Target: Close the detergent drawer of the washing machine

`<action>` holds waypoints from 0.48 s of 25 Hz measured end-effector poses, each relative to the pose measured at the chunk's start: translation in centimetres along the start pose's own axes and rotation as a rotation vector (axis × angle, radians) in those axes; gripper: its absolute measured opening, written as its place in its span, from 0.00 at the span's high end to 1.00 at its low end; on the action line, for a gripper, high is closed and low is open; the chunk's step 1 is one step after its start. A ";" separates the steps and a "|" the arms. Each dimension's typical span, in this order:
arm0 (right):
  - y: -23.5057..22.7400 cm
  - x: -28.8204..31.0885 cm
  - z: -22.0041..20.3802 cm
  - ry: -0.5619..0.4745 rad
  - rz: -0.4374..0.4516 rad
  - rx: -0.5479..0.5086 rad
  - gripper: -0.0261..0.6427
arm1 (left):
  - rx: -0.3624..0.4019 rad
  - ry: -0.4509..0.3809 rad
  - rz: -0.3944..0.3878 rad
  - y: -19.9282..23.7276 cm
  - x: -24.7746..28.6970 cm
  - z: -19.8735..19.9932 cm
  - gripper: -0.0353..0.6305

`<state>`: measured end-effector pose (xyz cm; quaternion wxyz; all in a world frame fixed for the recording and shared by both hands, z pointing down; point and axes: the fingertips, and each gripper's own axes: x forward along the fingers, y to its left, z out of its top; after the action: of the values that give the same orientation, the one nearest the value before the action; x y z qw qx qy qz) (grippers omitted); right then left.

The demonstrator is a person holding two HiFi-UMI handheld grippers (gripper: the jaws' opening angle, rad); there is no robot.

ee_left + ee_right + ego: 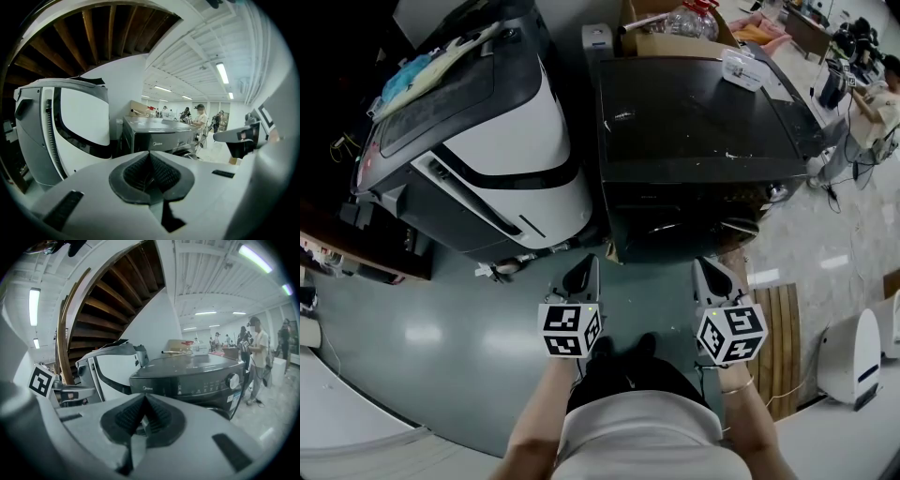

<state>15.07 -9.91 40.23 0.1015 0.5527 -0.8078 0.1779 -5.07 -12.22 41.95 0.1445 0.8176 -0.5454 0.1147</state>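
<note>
Facing both grippers, a dark grey washing machine (694, 122) is seen straight ahead of them, apart from both. The word "Midea" (147, 390) can be read in pale letters at the left end of its glossy control panel, on the detergent drawer (154, 386). The drawer front is a wide, low strip whose long axis runs across the machine. It points towards the grippers and appears level with the rest of the panel. A round silver dial (232, 380) is set at the panel's other end, ahead and to the right of the right gripper (144, 416). A sticker below the dial is too small to be read.

The right gripper's ribbed black pads are pressed together with nothing between them. The left gripper (151, 171) is likewise closed and empty. A cube with black-and-white square markers (570, 328) is carried on each.

Ahead and to the left of the left gripper, a smooth white appliance with black trim (516, 141) is seen leaning. Beyond the washing machine's flat top, a cardboard box (675, 37) is seen. A grey-green floor (441, 328) with a dull sheen lies below both grippers.
</note>
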 end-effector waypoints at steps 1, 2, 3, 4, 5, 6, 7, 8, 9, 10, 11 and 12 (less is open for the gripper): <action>0.0 0.0 0.0 0.003 0.001 0.003 0.96 | 0.000 -0.001 0.000 0.0 0.0 0.1 0.95; 0.0 0.0 0.0 0.006 0.003 0.006 0.96 | -0.001 -0.002 0.000 0.0 0.0 0.1 0.95; 0.0 0.0 0.0 0.008 0.004 0.007 0.96 | -0.002 -0.003 0.000 0.0 0.1 0.1 0.95; 0.0 0.1 0.0 0.010 0.005 0.006 0.96 | -0.003 -0.004 0.000 0.0 0.1 0.2 0.95; 0.0 0.1 0.0 0.012 0.005 0.004 0.96 | -0.004 -0.004 0.001 0.0 0.1 0.2 0.95; 0.0 0.1 -0.1 0.013 0.005 0.002 0.96 | -0.004 -0.004 0.001 0.0 0.1 0.2 0.95; -0.1 0.2 -0.1 0.013 0.005 0.002 0.96 | -0.003 -0.004 0.001 -0.1 0.2 0.2 0.95; -0.1 0.2 -0.1 0.014 0.006 0.002 0.96 | -0.002 -0.003 0.002 -0.1 0.3 0.2 0.95; -0.2 0.2 -0.1 0.014 0.007 0.003 0.96 | -0.002 -0.003 0.003 -0.1 0.3 0.2 0.95; -0.2 0.3 -0.1 0.015 0.008 0.003 0.96 | -0.002 -0.002 0.004 -0.1 0.4 0.2 0.95; -0.2 0.3 -0.1 0.015 0.010 0.003 0.96 | -0.002 -0.001 0.005 -0.1 0.5 0.2 0.95; -0.2 0.4 -0.1 0.015 0.012 0.002 0.96 | -0.002 0.000 0.005 -0.1 0.5 0.2 0.95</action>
<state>15.14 -10.26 40.49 0.1058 0.5467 -0.8101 0.1836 -4.79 -12.72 41.92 0.1451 0.8161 -0.5476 0.1144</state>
